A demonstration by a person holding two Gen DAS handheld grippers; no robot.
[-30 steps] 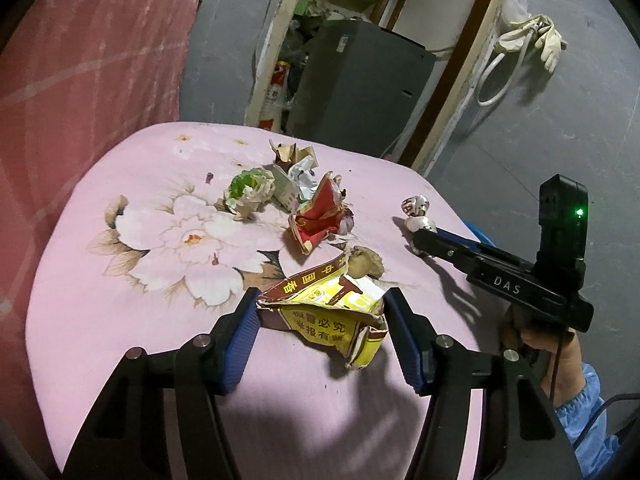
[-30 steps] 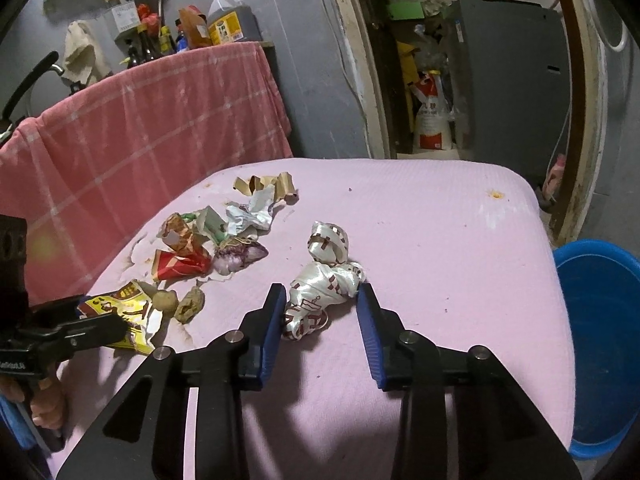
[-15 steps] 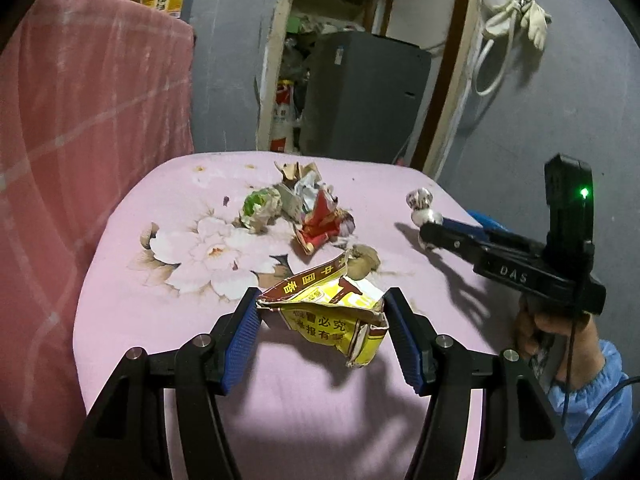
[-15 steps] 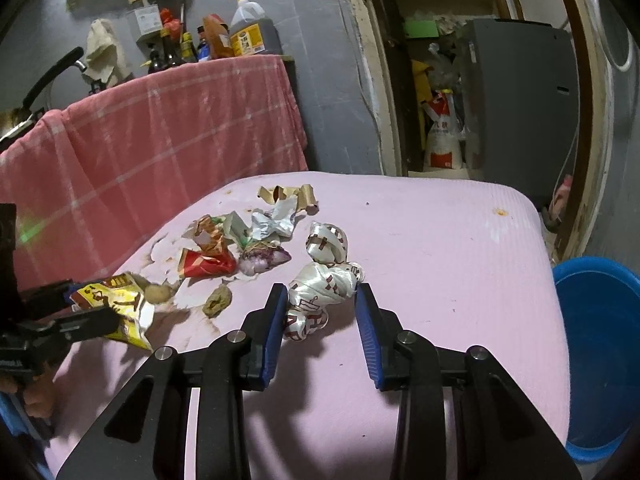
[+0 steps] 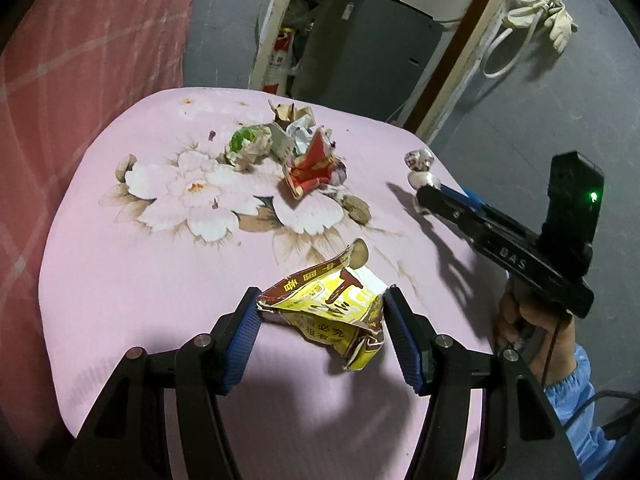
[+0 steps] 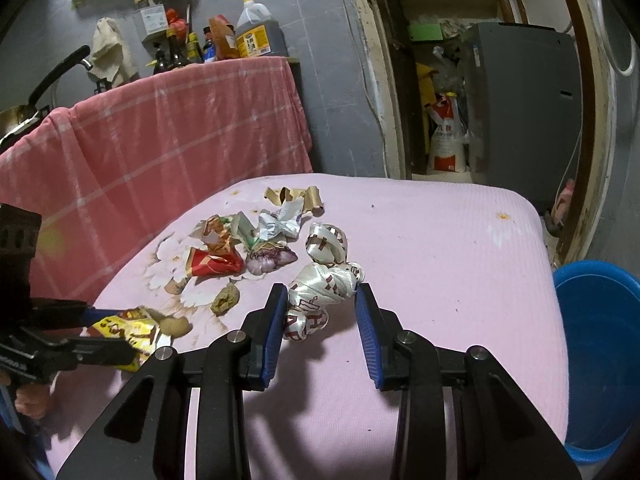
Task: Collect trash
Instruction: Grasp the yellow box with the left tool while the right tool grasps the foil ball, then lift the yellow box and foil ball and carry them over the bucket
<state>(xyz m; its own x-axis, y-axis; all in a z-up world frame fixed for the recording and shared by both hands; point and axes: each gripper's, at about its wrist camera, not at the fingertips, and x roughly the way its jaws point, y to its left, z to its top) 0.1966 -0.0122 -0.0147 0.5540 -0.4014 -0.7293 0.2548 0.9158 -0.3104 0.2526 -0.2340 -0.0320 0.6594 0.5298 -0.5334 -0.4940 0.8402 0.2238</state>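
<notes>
Trash lies scattered on the pink flowered tabletop (image 5: 120,264), most of it in a heap of crumpled wrappers (image 5: 296,152) at the upper centre of the left wrist view. The left tongs (image 5: 320,316) pinch a crushed yellow and brown packet (image 5: 332,316) at lower centre, pads against both its sides. The right tongs (image 6: 320,308) clamp a knotted white wrapper (image 6: 324,288) in mid-frame. A blue bucket (image 6: 600,356) stands at the right edge, beside the tabletop.
</notes>
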